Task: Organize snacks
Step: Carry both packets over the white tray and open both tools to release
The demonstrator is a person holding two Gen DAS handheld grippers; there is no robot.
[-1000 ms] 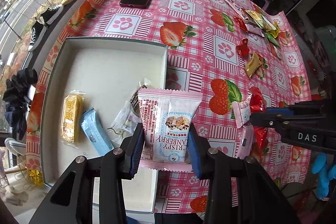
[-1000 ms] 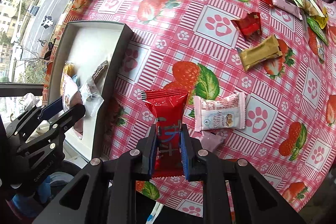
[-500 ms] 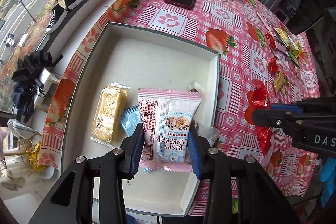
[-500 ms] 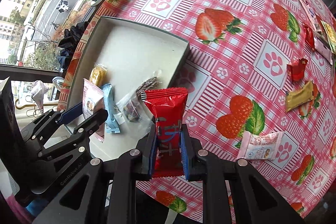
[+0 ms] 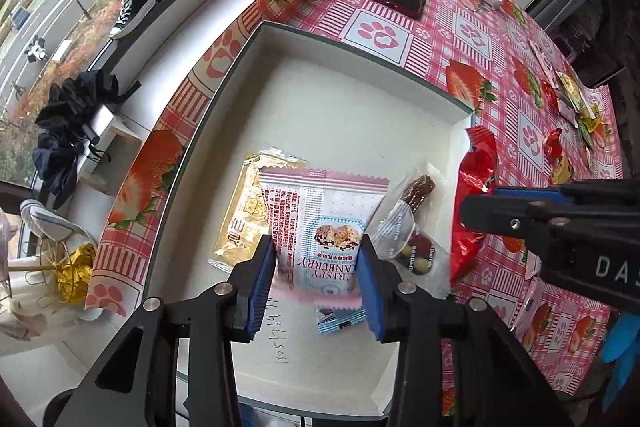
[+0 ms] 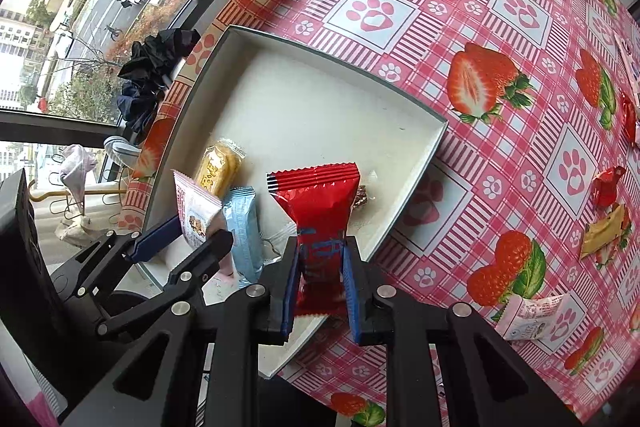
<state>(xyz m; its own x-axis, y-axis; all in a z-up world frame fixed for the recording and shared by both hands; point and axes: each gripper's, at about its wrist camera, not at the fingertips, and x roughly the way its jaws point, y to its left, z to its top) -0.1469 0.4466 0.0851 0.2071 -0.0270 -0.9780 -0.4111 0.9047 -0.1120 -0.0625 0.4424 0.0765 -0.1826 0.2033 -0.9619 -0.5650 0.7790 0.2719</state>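
White tray [image 5: 360, 51] lies half bare beyond both tongs: left [image 5: 318, 267] loosening on pink packet [image 5: 320, 223], right [image 6: 320, 279] pinching red packet [image 6: 316, 207].

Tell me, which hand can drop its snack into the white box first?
Probably the left. The left gripper holds the pink cranberry packet right over the white box. The right gripper pinches the red packet over the box's near edge.
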